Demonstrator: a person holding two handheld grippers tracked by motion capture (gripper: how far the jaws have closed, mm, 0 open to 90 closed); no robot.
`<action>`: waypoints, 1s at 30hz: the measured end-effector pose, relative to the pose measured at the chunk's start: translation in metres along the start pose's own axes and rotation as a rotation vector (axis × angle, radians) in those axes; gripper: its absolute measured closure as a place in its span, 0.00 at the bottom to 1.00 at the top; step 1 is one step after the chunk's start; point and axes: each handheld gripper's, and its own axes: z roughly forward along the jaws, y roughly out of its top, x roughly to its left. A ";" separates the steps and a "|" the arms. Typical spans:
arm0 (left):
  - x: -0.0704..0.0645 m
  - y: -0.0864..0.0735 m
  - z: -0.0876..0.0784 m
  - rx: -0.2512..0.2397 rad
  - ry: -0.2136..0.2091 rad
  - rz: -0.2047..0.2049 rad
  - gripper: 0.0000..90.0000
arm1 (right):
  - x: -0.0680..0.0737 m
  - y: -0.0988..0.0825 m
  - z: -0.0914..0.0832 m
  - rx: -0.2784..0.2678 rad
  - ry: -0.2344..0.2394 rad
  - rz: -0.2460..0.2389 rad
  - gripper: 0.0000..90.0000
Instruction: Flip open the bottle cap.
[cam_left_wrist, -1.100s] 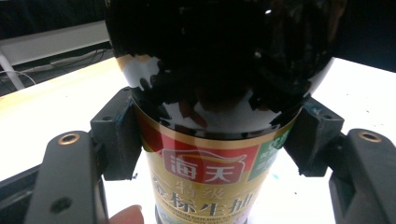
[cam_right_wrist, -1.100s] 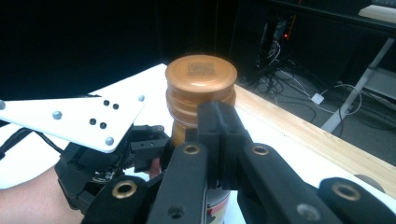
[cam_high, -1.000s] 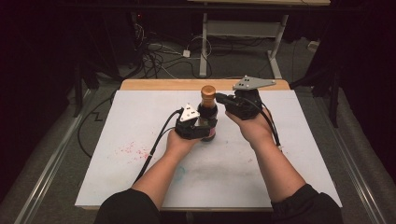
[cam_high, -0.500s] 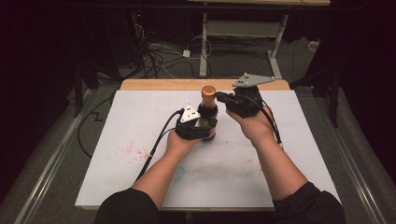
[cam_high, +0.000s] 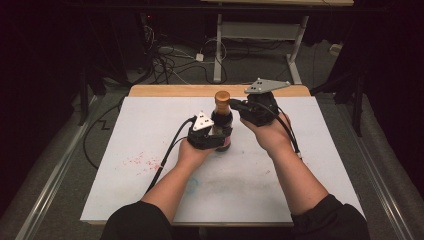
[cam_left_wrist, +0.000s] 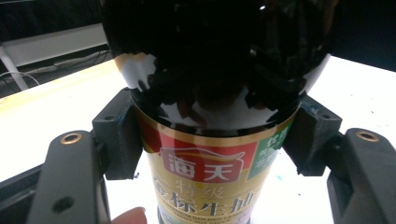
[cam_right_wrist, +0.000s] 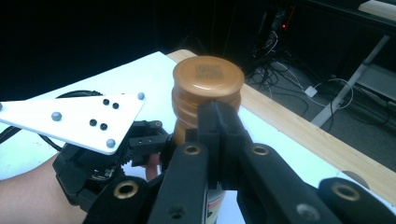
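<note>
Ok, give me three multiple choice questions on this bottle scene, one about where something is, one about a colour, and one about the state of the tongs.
1. Where does the dark bottle stand?
A. on the white table top
B. on the floor
C. on a shelf

2. What colour is the bottle cap?
A. blue
B. golden brown
C. green

3. How do the left tongs stand?
A. wide open and away from the bottle
B. shut on the bottle's body
C. lying flat on the table

Answers:
1. A, the high view shows the bottle upright on the white top between the two hands.
2. B, the right gripper view shows a golden-brown cap just beyond the right tongs, whose jaws are shut together.
3. B, the left gripper view shows both pads pressed on the bottle's sides by the label.
</note>
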 end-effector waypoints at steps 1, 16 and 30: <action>0.000 0.000 0.000 0.000 0.000 0.000 0.33 | 0.000 0.000 0.000 -0.002 -0.004 0.002 1.00; 0.000 -0.001 -0.001 -0.003 -0.001 0.007 0.34 | -0.002 0.000 0.001 -0.005 -0.007 0.007 1.00; 0.000 -0.001 -0.003 0.003 -0.014 0.011 0.33 | 0.005 0.032 -0.025 -0.149 -0.004 0.002 1.00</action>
